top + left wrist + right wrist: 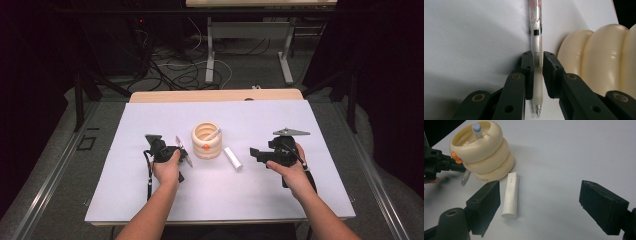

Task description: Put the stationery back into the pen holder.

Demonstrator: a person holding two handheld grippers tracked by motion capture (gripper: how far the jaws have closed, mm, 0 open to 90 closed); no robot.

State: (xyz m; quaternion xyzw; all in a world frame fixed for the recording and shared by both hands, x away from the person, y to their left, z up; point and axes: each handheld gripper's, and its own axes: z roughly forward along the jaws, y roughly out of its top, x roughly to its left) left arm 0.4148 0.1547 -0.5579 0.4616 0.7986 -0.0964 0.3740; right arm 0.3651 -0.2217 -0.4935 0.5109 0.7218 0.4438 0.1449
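Note:
A clear pen with a frosted grip lies between the jaws of my left gripper, which is shut on it near the tip. In the high view this gripper sits just left of a cream ribbed holder, and the pen slants across it. A second pen with a pale blue end stands inside the holder. A white capped tube lies flat on the table beside the holder. My right gripper is open, with the tube just beyond its left jaw.
The work surface is a white sheet on a wooden table. Beyond the table's far edge are cables and metal desk legs on the floor. Dark curtains stand at both sides.

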